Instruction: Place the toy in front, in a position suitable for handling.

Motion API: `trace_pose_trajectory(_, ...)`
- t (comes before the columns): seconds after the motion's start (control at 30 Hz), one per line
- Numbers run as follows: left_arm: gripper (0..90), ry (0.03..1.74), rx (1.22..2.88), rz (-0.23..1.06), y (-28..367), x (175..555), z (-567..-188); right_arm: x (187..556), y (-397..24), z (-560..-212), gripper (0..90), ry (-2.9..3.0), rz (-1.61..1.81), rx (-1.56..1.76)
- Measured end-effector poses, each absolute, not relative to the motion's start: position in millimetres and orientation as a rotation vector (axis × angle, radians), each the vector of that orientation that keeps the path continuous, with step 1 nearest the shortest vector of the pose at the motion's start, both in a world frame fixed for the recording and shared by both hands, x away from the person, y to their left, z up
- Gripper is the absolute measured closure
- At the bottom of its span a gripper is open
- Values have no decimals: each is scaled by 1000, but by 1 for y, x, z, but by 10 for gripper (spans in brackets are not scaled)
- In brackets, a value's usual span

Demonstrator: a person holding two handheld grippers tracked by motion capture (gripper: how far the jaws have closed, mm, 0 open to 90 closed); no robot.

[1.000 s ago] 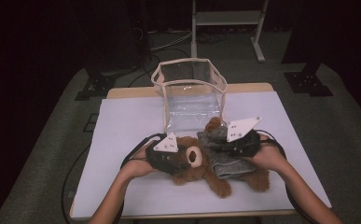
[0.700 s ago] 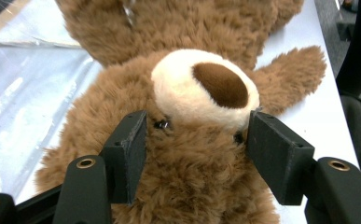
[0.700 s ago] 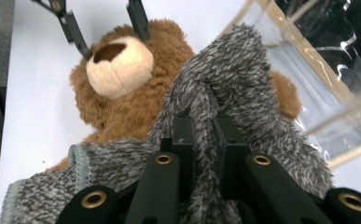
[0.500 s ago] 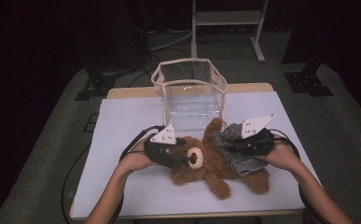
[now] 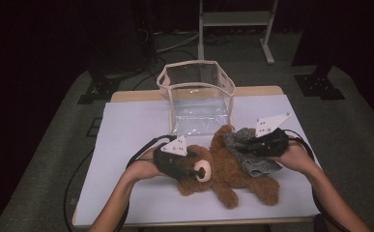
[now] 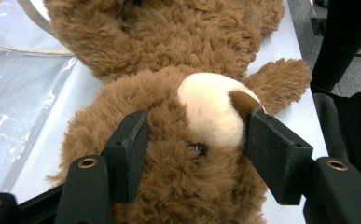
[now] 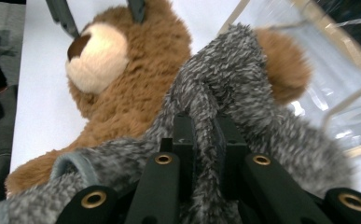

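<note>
A brown teddy bear (image 5: 233, 171) lies on its back on the white table (image 5: 136, 125), head toward the left. My left gripper (image 5: 194, 166) is shut on the bear's head (image 6: 206, 116), one pad (image 6: 129, 149) on each side of the cream muzzle. My right gripper (image 5: 240, 145) is shut on a grey fuzzy garment (image 5: 257, 164) that drapes over the bear's body. In the right gripper view the grey garment (image 7: 234, 70) bunches up between my closed right gripper (image 7: 205, 135), with the bear (image 7: 136, 74) behind it.
A clear plastic bag (image 5: 199, 82) with a beige rim stands open just behind the bear, at the back middle of the table. Cables trail from both grippers. Dark floor and a metal stand (image 5: 235, 19) lie beyond the table.
My right gripper has shifted to the right, drawing the grey garment with it across the bear. The left gripper stays on the bear's head.
</note>
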State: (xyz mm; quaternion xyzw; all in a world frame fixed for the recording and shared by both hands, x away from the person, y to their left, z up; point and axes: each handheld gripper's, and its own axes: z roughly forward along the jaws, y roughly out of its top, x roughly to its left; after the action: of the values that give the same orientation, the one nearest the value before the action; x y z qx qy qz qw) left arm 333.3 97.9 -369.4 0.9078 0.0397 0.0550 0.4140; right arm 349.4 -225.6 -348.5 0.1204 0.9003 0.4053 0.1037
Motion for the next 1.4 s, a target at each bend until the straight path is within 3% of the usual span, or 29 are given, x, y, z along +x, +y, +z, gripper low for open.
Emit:
trace_pose_trajectory(0.23, 305, 181, 2257, 203, 106, 341, -359, 327, -221, -362, 807, 2677, 1235, 312)
trace_pose_trajectory(0.5, 333, 166, 2299, 135, 95, 339, -370, 309, -222, -360, 806, 2680, 1213, 248)
trace_pose_trajectory(0.63, 363, 140, 2301, 129, 96, 337, -370, 325, -230, -343, 805, 2619, 1254, 289)
trace_pose_trajectory(0.83, 360, 140, 2293, 130, 98, 335, -371, 343, -217, -352, 803, 2679, 1232, 300)
trace_pose_trajectory(0.9, 347, 142, 2291, 129, 99, 336, -370, 341, -215, -356, 804, 2695, 1240, 300)
trace_pose_trajectory(1.0, 179, 182, 2282, 160, 100, 339, -371, 332, -214, -361, 806, 2711, 1243, 281)
trace_pose_trajectory(1.4, 133, 248, 2248, -76, 92, 348, -387, 305, -225, -373, 808, 2706, 1308, 270)
